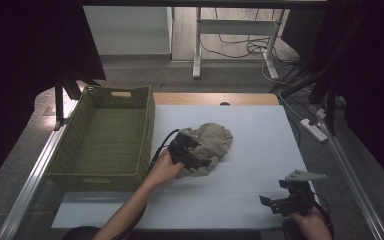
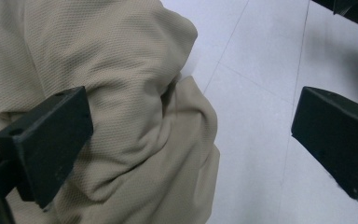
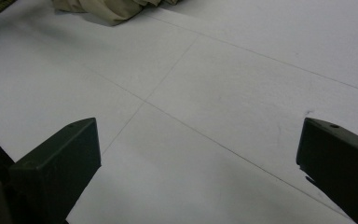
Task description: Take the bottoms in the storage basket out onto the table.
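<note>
Beige crumpled cloth [image 1: 210, 146] lies mid-tabletop [image 1: 260, 150], right of the woven basket [image 1: 105, 135]. Left tongs [image 2: 191, 140] spread, straddling its edge; right tongs [image 3: 198, 163] spread, idle near right. Reach step; next: pinch a fold.

My left gripper [image 1: 200, 159] is black, and so is my right gripper [image 1: 275, 202], apart from the pale grey plate on its top. The cloth [image 1: 214, 145] under my left one is plain beige with a fine dotted weave and no print. The basket [image 1: 146, 135] is olive green with a woven pattern and a light tan label on its far wall. The table sheet [image 1: 260, 150] is white, crossed by thin grey lines.
</note>
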`<control>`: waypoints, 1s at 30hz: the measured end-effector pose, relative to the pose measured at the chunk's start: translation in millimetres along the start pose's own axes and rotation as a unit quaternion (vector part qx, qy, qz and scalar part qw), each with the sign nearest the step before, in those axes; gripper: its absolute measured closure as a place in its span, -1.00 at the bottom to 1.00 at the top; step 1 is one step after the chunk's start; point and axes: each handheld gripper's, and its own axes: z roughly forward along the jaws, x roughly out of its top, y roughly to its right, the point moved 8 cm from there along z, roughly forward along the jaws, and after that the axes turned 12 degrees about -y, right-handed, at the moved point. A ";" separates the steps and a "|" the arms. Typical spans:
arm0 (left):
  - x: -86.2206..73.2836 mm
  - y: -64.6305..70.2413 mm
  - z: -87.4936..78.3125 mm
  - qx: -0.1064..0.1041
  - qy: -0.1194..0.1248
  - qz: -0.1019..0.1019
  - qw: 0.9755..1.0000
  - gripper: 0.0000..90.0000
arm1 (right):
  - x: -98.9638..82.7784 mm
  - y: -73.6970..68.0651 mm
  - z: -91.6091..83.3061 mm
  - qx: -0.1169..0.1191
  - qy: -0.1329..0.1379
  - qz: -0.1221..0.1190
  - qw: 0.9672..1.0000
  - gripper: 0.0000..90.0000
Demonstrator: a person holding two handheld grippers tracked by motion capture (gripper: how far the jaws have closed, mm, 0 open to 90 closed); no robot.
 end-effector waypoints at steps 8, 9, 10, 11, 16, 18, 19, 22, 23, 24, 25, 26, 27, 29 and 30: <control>-1.5 5.6 -5.1 0.000 0.011 -0.002 1.000 -1.00 | 0.1 -0.4 -1.2 0.002 0.004 -0.003 1.000 -1.00; -1.8 5.9 -5.4 0.003 0.011 -0.001 1.000 -1.00 | 0.1 -0.4 -1.3 0.005 0.004 -0.001 1.000 -1.00; -1.9 6.1 -6.0 0.008 0.013 0.001 1.000 -1.00 | 0.2 -0.1 -1.3 0.007 0.005 0.001 1.000 -1.00; -2.1 6.1 -6.7 0.012 0.014 0.004 1.000 -1.00 | 0.3 0.1 -1.5 0.008 0.006 0.002 1.000 -1.00; -3.2 7.3 -11.3 0.017 0.017 0.005 1.000 -1.00 | 0.4 0.2 -2.5 0.012 0.010 0.004 1.000 -1.00; -3.8 8.8 -13.2 0.018 0.018 0.005 1.000 -1.00 | 0.4 -0.1 -2.4 0.012 0.009 0.003 1.000 -1.00; -4.1 9.8 -14.0 0.015 0.019 0.003 1.000 -1.00 | 0.4 -0.1 -2.4 0.011 0.010 0.002 1.000 -1.00; -5.6 12.2 -15.4 0.012 0.019 -0.006 1.000 -1.00 | 0.5 -0.2 -2.9 0.012 0.012 0.002 1.000 -1.00; -6.1 13.2 -15.4 0.010 0.019 -0.008 1.000 -1.00 | 0.3 0.1 -3.3 0.013 0.011 0.002 1.000 -1.00; -6.5 13.8 -15.4 0.010 0.019 -0.007 1.000 -1.00 | 0.4 0.3 -3.5 0.013 0.012 0.003 1.000 -1.00; -6.8 14.7 -15.4 0.011 0.019 -0.008 1.000 -1.00 | 0.6 0.2 -3.5 0.014 0.014 0.004 1.000 -1.00; -7.1 15.6 -15.4 0.010 0.018 -0.007 1.000 -1.00 | 0.6 0.2 -3.7 0.014 0.013 0.003 1.000 -1.00; -7.3 16.3 -15.4 0.010 0.018 -0.006 1.000 -1.00 | 0.7 0.2 -3.6 0.014 0.014 0.004 1.000 -1.00; -7.7 17.4 -16.5 0.016 0.018 -0.005 1.000 -1.00 | 0.7 0.1 -3.3 0.014 0.012 0.003 1.000 -1.00; -7.9 18.2 -17.2 0.016 0.018 -0.004 1.000 -1.00 | 0.8 -0.1 -3.0 0.013 0.012 0.003 1.000 -1.00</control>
